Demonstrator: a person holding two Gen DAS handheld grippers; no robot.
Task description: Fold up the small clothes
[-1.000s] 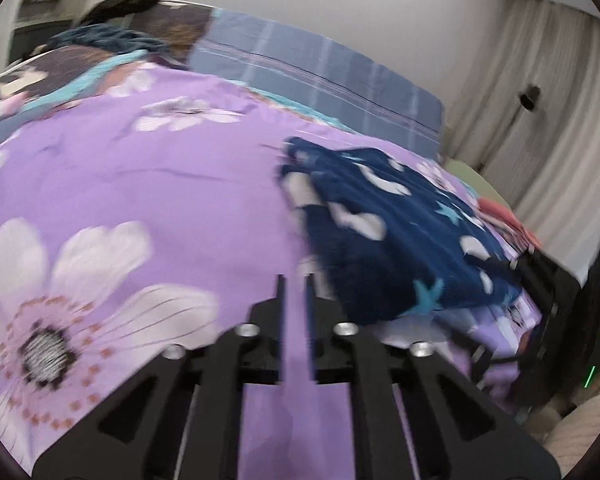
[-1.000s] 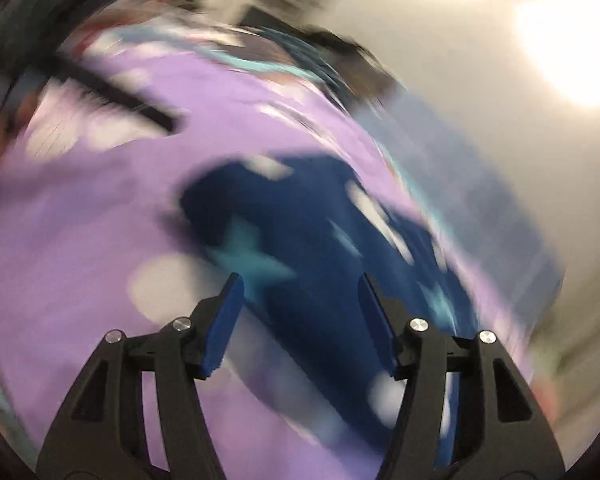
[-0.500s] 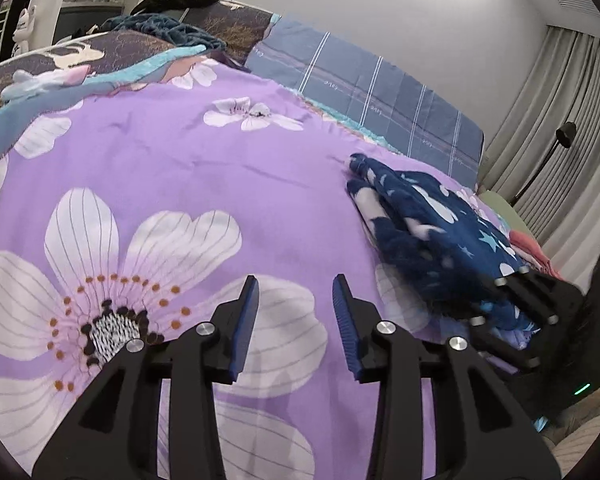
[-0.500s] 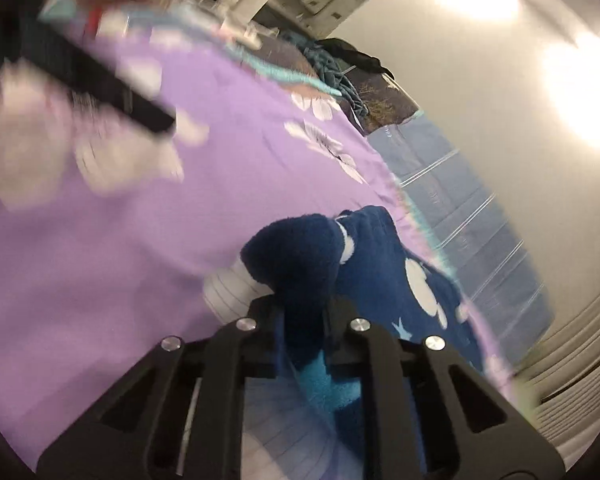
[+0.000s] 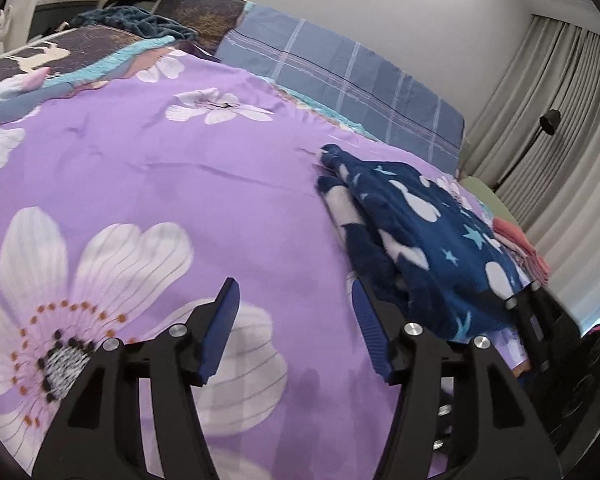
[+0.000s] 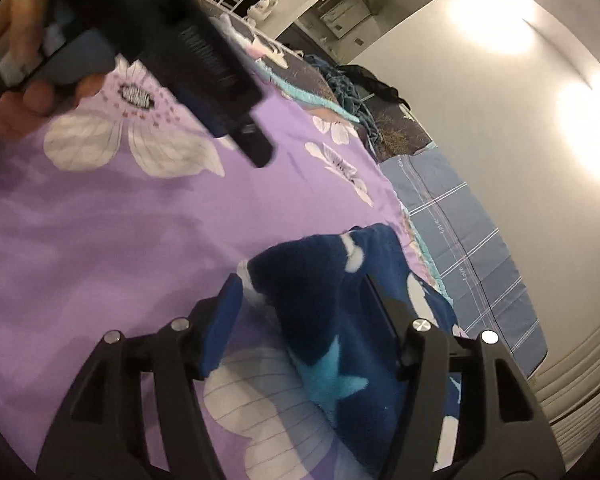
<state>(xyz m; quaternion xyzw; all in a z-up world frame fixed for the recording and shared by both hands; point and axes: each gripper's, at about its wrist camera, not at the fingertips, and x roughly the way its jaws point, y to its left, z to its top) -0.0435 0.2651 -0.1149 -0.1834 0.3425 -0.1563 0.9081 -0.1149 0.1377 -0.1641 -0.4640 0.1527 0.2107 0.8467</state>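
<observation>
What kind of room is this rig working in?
Most likely a bedroom: the work surface is a bed under a purple floral bedspread, with a blue plaid pillow at the head by the wall, and full-length grey curtains alongside.

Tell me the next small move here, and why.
Probably draw the right gripper back off the blue garment. Its jaws are opening with a fold of fleece between them, and the garment already lies doubled on the purple sheet. The left gripper is opening over bare sheet, holding nothing.
</observation>
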